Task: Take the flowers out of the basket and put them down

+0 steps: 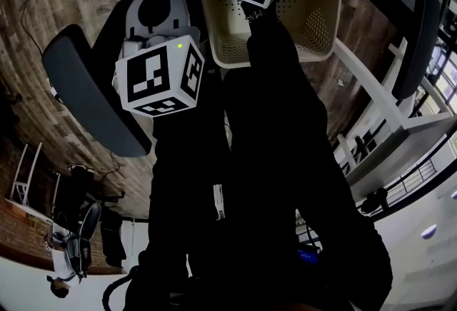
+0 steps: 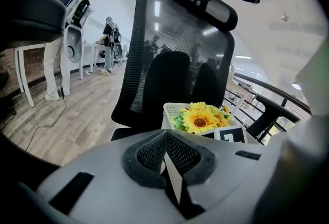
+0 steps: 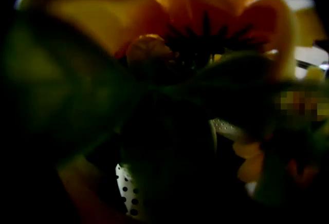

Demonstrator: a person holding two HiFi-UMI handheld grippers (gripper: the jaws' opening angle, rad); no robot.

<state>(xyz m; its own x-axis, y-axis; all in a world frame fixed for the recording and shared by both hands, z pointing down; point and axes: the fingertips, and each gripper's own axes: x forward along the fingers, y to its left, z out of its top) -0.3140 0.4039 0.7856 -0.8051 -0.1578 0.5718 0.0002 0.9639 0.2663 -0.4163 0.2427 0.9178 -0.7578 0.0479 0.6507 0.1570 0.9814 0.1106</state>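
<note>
My left gripper (image 2: 165, 153) has its two jaws pressed tight together with nothing in them. Past them I see a white basket (image 2: 172, 112) full of yellow flowers (image 2: 199, 121), and a big black chair (image 2: 169, 63) stands right behind it. Far off on the left, people (image 2: 69, 12) stand on the wood floor (image 2: 77, 120).

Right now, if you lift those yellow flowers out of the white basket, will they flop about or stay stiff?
Probably light: the flowers are mostly thin petals and leaves. The heads may wobble, since they stand above the basket rim on stems I can't see. Petals look soft, so a squeeze likely bends rather than breaks them.
</note>
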